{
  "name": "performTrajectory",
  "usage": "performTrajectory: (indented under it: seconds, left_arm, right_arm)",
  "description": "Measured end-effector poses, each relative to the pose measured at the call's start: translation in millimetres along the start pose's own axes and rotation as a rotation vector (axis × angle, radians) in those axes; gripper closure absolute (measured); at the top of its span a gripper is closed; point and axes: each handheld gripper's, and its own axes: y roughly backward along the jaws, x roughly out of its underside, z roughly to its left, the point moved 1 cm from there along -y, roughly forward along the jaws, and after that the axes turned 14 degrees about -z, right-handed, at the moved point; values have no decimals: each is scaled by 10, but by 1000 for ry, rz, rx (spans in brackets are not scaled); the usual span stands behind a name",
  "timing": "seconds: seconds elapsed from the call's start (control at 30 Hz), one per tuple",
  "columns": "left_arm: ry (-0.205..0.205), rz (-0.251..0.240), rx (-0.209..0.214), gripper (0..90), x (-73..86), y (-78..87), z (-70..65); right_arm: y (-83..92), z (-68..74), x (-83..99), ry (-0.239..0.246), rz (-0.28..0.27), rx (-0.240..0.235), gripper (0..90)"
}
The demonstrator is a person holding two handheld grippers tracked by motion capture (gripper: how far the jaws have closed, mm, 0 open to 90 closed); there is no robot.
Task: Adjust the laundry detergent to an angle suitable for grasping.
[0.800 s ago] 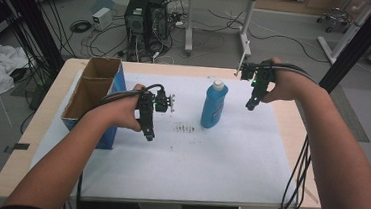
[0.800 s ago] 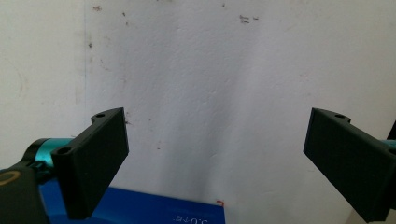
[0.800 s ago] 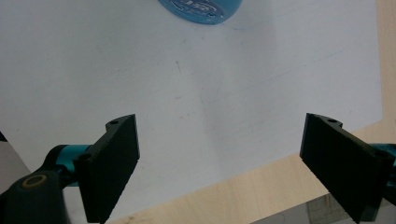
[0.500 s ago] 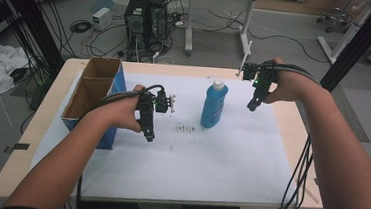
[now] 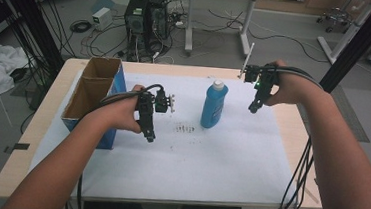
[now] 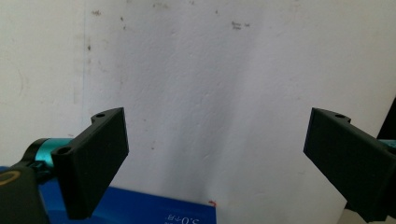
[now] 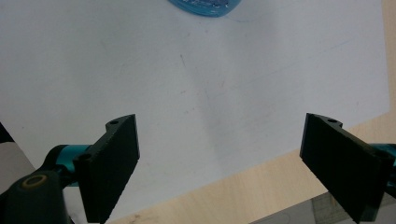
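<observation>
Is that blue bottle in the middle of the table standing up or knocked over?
Standing up. The blue bottle sits on its base on the white sheet, white cap at top, touching neither gripper.

High view dim & soft, closeups brighter, faint shadows, edges blurry

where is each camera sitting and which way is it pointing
High view: above the person's side, facing forward and down on the table; both forearms, the left gripper and right gripper show.
Left gripper view: rides the left gripper, looking down at the white sheet; open jaws, blue box edge.
Right gripper view: rides the right gripper, facing sheet and table edge; open jaws.
Shared: the blue bottle appears in the high view and right gripper view.
</observation>
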Motion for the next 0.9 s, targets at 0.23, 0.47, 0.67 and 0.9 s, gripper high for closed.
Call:
performTrajectory:
  seconds: [0.23,0.47,0.67,0.9]
  left_arm:
    - [51,-102,20,66,19,73,-16]
    - [95,-201,62,66,28,97,-38]
    - [136,-321,59,66,-15,113,-56]
    - [176,-386,8,66,-130,82,-72]
  right_arm:
    - [13,7,25,-4,-7,4,110]
    - [11,26,43,-5,-5,2,110]
    - [30,41,96,-10,-11,-2,110]
    - [60,56,171,-21,-11,4,110]
